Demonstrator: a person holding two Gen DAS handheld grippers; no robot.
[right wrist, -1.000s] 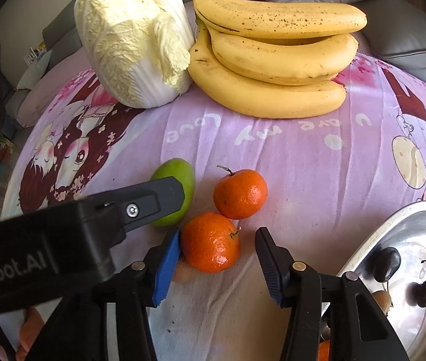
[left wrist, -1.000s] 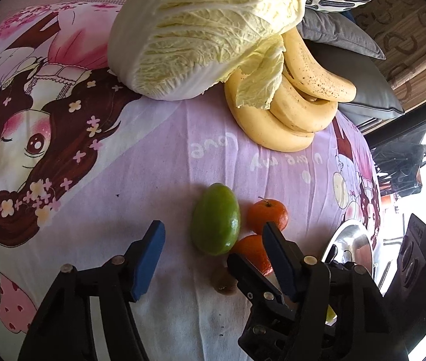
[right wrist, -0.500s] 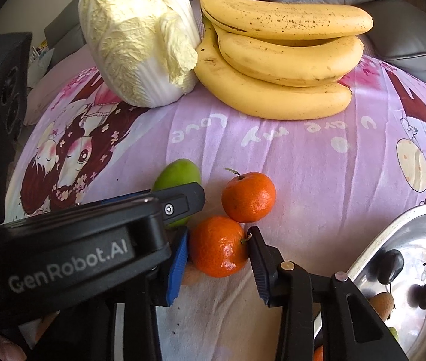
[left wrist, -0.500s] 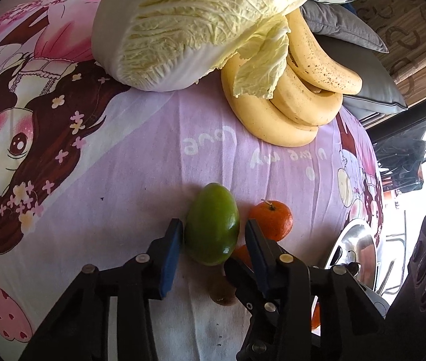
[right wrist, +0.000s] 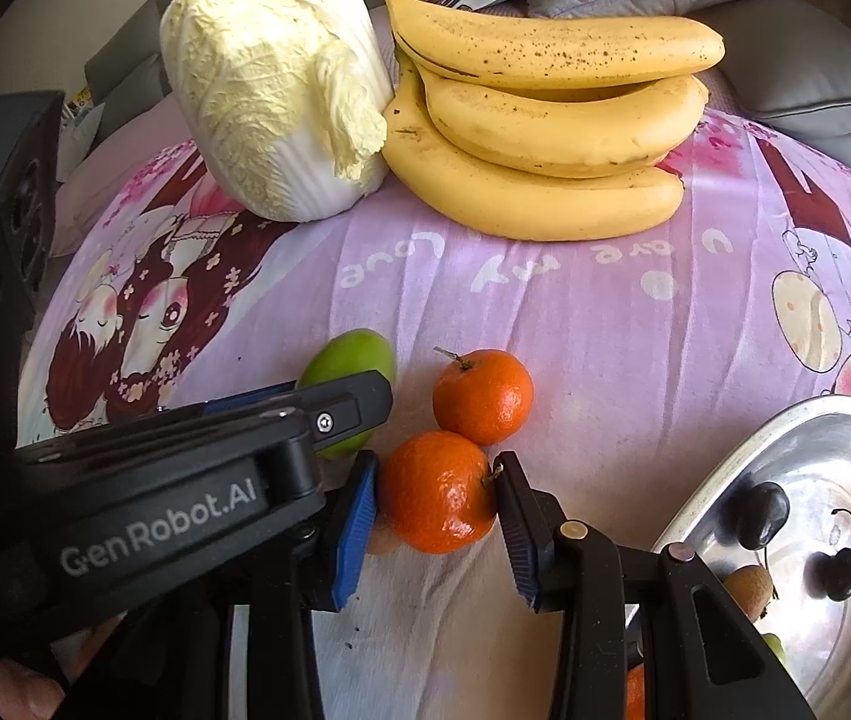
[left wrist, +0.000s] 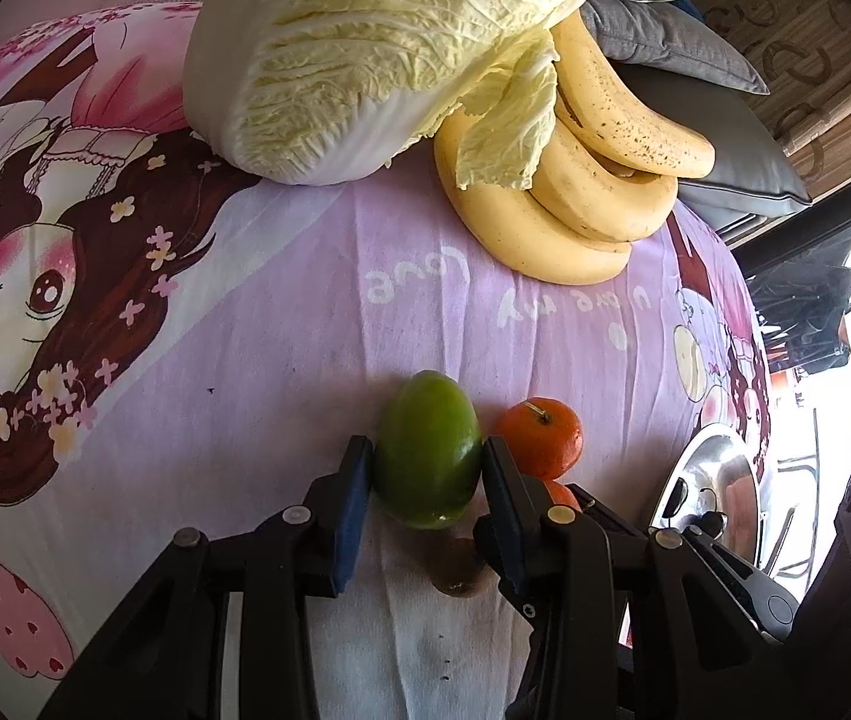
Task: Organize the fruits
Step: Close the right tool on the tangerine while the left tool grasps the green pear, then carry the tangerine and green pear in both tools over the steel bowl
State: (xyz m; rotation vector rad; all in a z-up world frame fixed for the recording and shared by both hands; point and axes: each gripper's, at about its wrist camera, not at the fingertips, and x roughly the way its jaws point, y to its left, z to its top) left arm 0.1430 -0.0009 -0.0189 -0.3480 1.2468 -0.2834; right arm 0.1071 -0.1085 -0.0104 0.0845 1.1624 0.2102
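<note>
Grasp step: we closed left gripper [left wrist: 427,468] on green mango [left wrist: 428,450], right gripper [right wrist: 434,495] on near tangerine [right wrist: 437,492]; next, lift toward steel bowl [right wrist: 845,438] at right.

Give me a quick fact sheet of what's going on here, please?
surface: purple cartoon-print cloth
left gripper: shut on oval green fruit
right gripper: shut on nearer orange mandarin
loose beside them: second orange mandarin
at the back: pale napa cabbage, yellow banana bunch
at right: shiny metal plate
</note>
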